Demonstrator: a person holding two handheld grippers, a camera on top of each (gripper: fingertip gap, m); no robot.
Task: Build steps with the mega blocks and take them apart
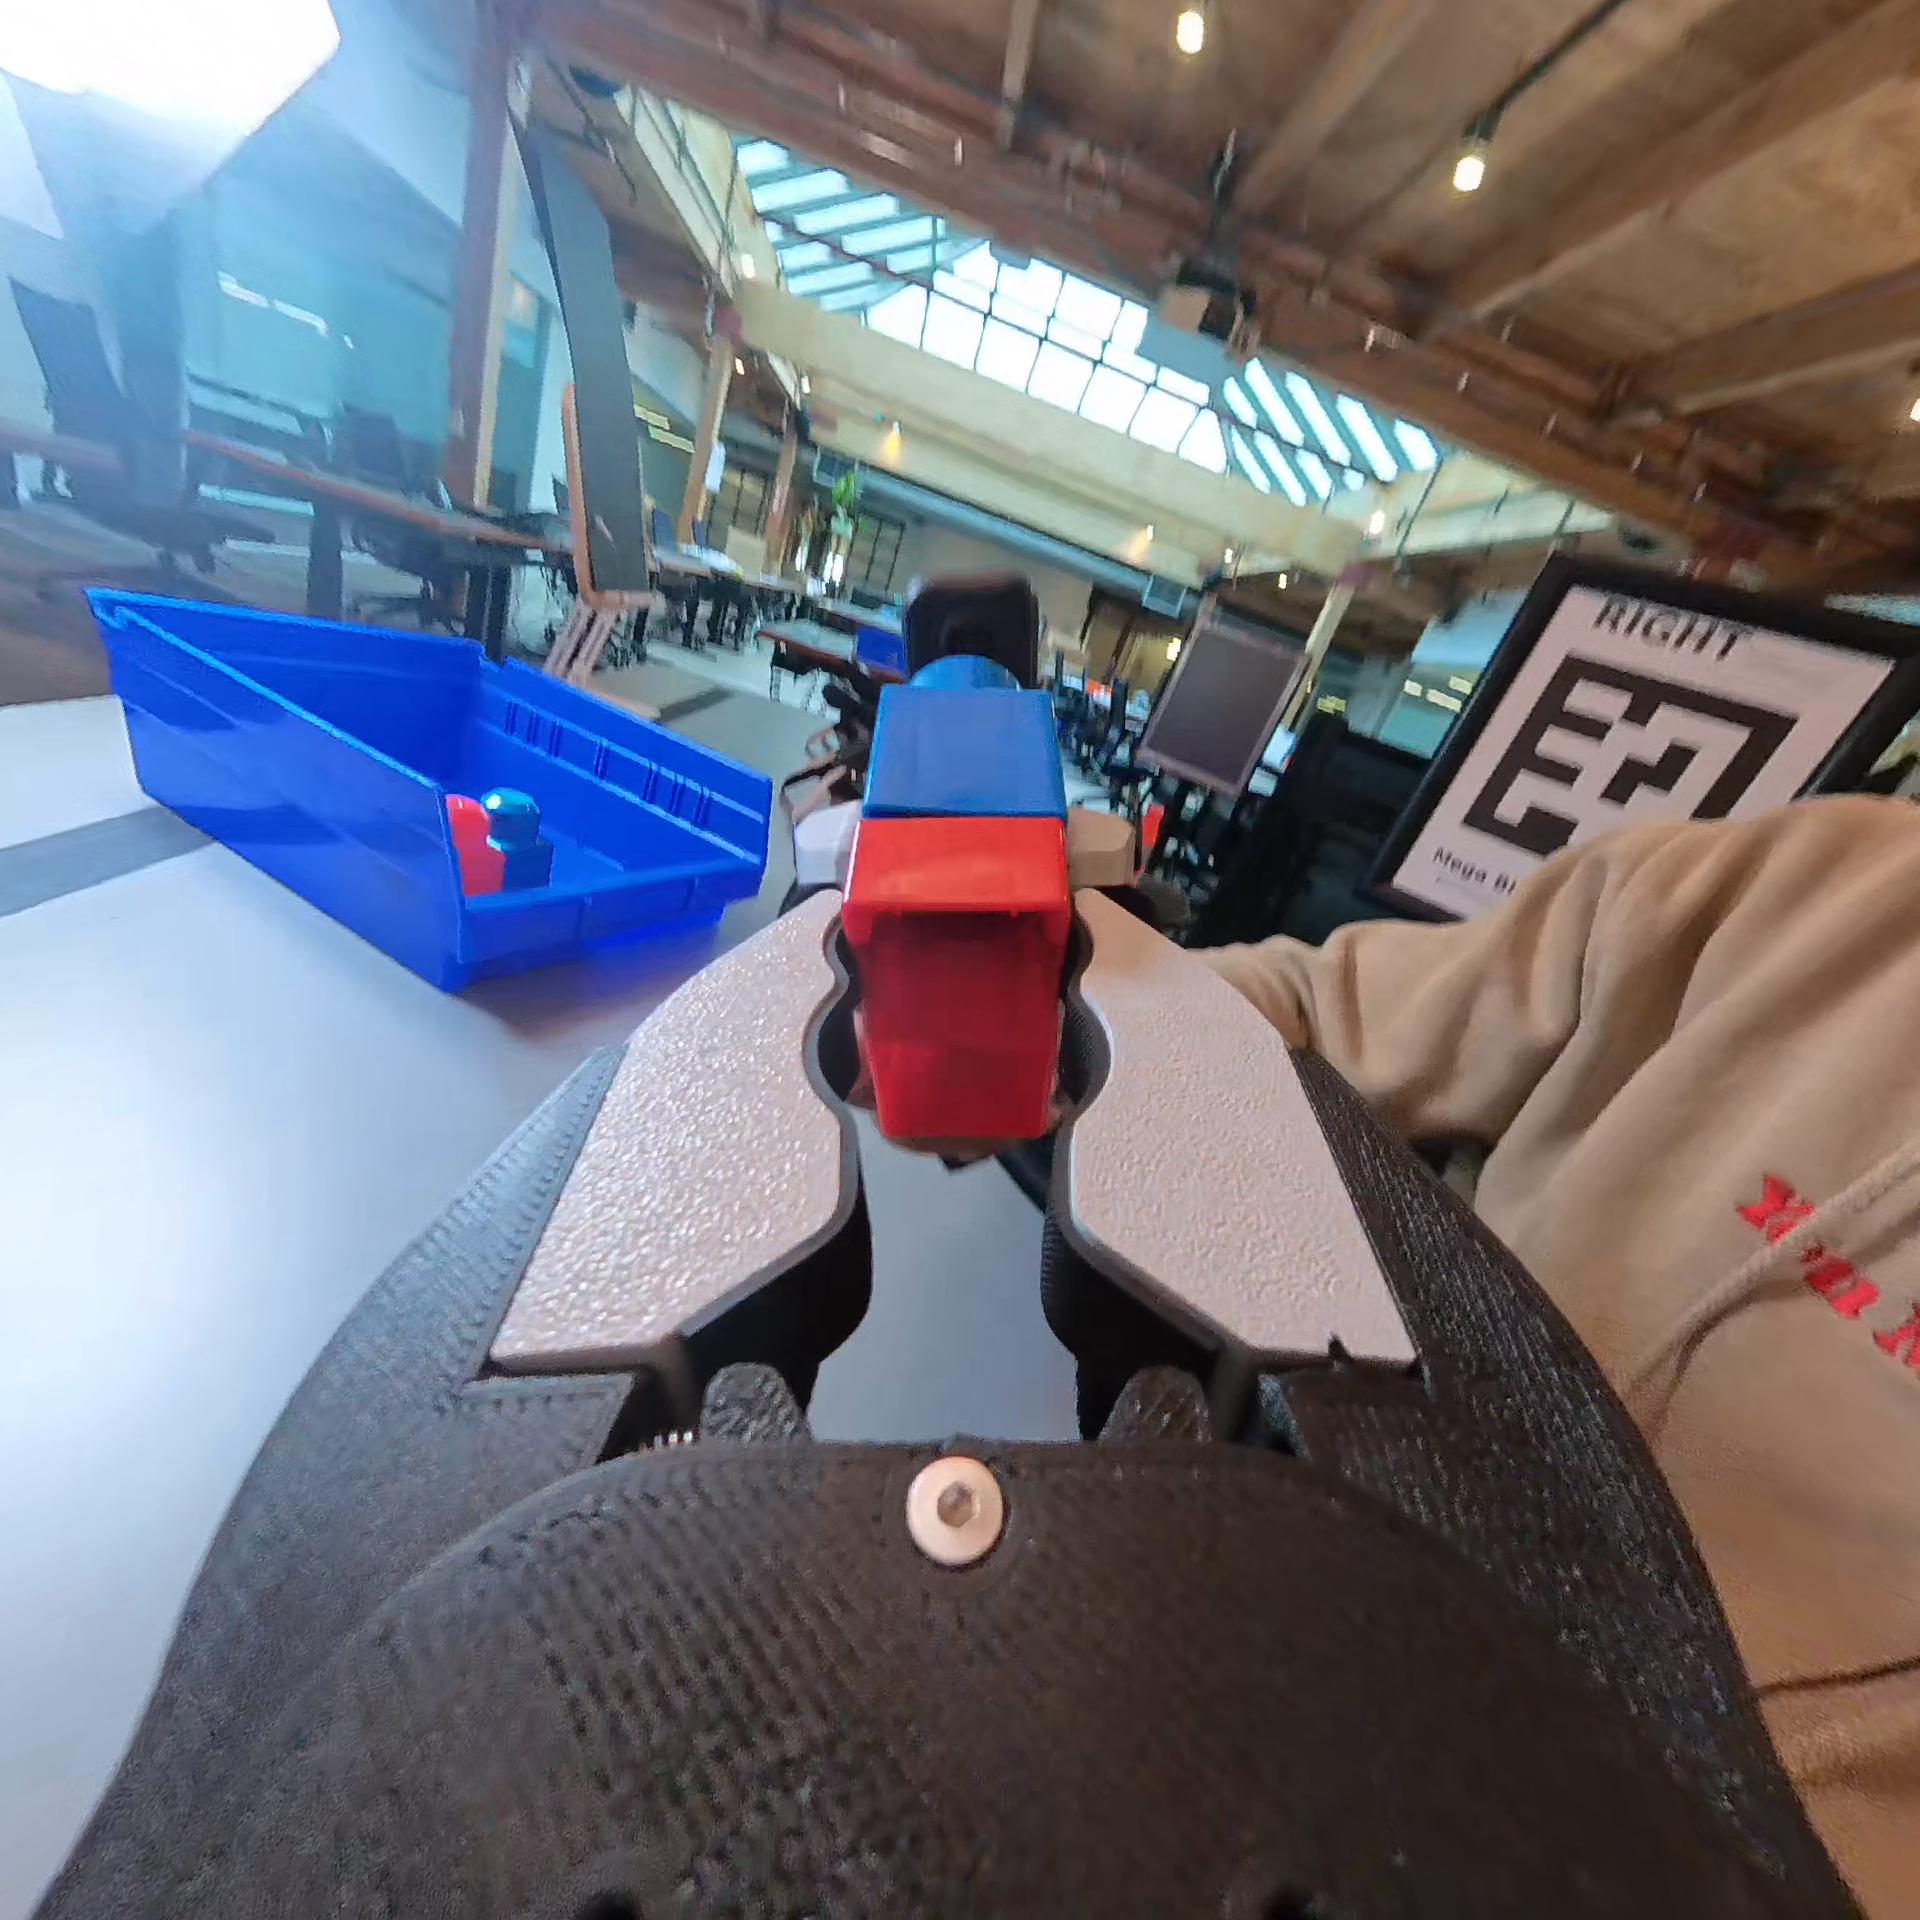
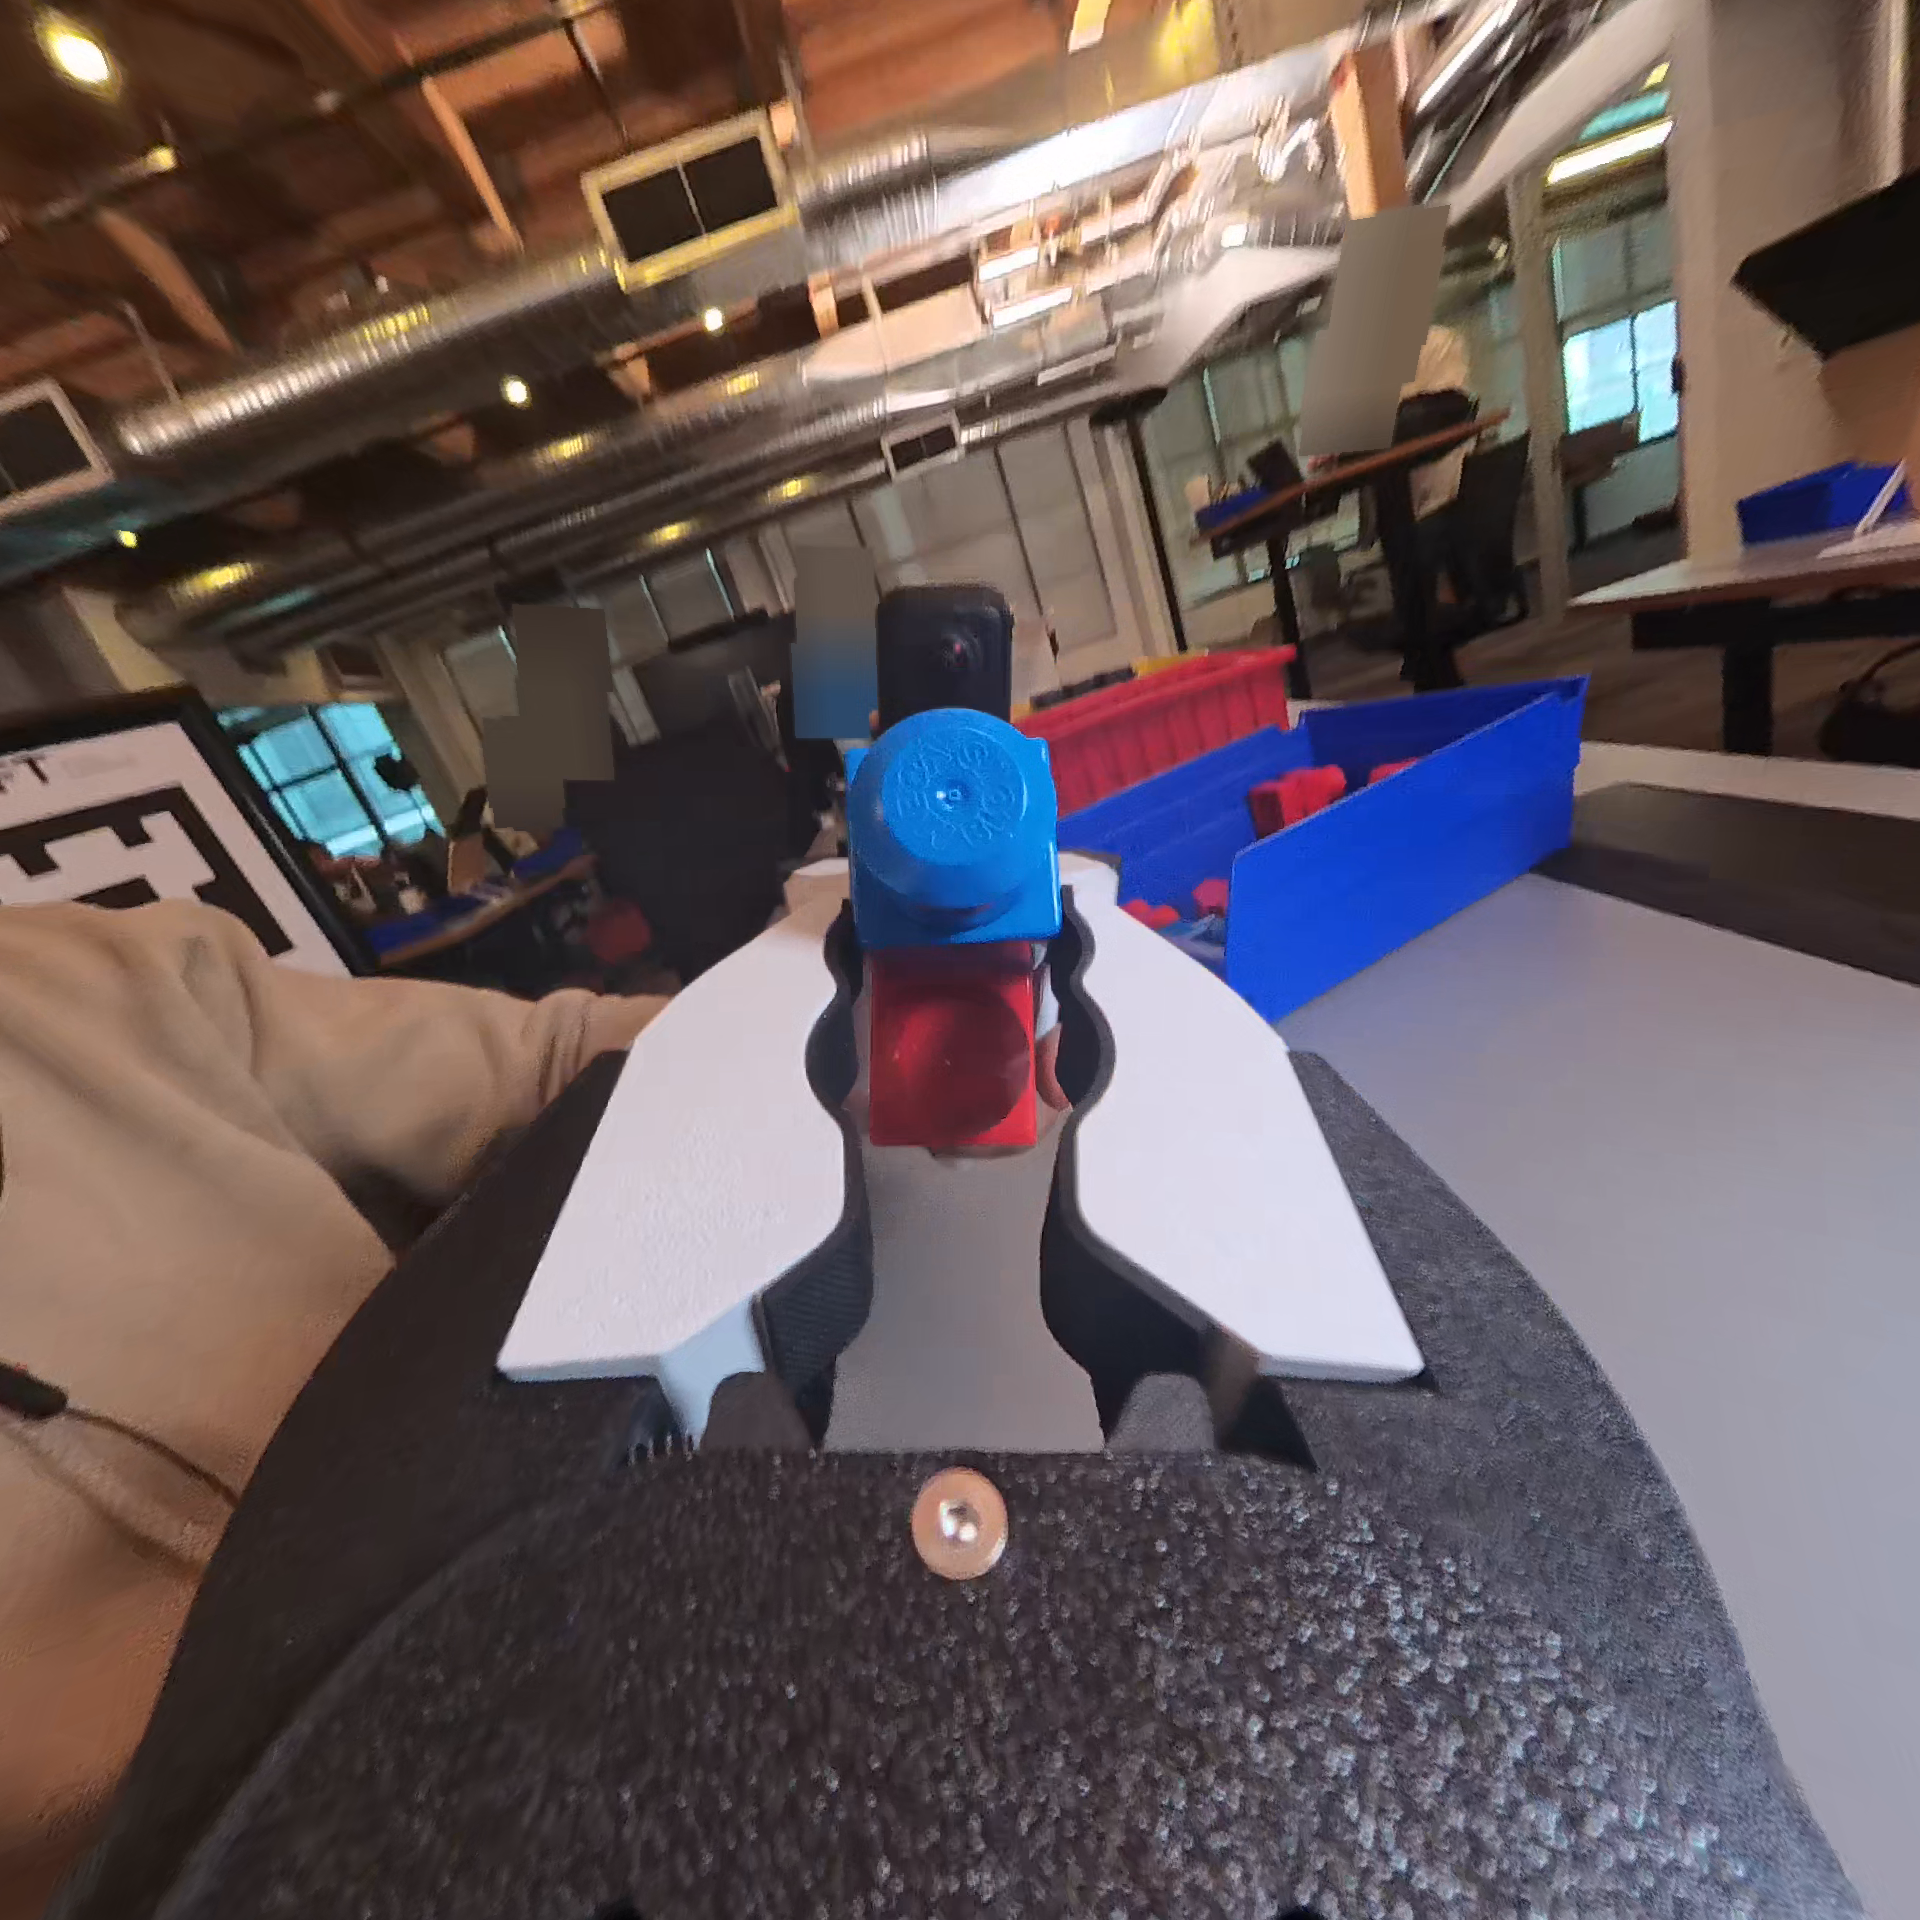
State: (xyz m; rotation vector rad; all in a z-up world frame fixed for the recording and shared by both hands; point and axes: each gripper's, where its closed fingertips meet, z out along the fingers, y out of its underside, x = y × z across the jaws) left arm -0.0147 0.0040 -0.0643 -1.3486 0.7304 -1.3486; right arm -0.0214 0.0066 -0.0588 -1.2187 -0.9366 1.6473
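Above the table (image 1: 156,1091), your left hand-held gripper (image 1: 961,997) clamps the red block (image 1: 956,935) and your right hand-held gripper (image 2: 951,997) the blue block (image 2: 951,842) — pull straight apart along the studs, no twisting.

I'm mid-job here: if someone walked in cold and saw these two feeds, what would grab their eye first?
Dead centre in both views, a red block joined to a blue block is held in the air, pinched by the left tongs and the right tongs facing each other. Next, the blue bin on the grey table, with a few blocks inside.
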